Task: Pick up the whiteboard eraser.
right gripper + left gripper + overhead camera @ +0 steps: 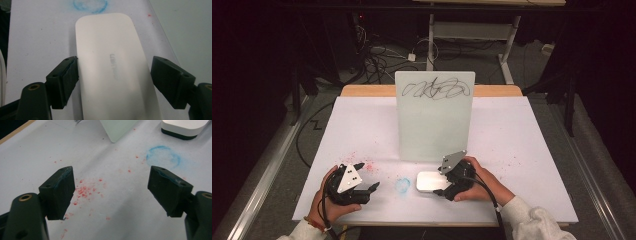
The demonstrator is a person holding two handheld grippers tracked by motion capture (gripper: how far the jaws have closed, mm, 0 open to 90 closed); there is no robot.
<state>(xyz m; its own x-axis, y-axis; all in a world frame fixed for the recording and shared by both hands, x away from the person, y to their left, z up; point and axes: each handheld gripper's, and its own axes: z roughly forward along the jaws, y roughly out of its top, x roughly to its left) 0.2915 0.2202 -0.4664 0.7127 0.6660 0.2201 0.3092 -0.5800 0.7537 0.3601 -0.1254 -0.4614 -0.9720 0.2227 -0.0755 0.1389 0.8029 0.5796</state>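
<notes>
- Whiteboard [434, 117]: stands upright at the middle of the counter [522, 135], toward its far edge; a black scribble [437, 89] runs across its top, not readable as words.
- Eraser [430, 181]: white, rounded block with a dark underside, lying flat near the counter's near edge, just right of centre. Faint grey lettering on its top [113, 66] is too blurred to read.
- Blue ring smear [402, 185]: on the counter surface just left of the eraser, near the near edge.
- Red specks [86, 190]: scattered toward the near-left corner, with a few more by the right edge.
- Right tool [443, 184]: held low in the right hand [479, 181], pointing left along the near edge. Jaws wide apart and straddling the eraser; one pad [71, 76] touches its side, the other stands clear. Nothing is gripped.
- Left tool [368, 176]: held in the left hand [324, 197] near the near-left corner, pointing right toward the blue smear. Jaws spread wide, holding nothing, above the red specks.
</notes>
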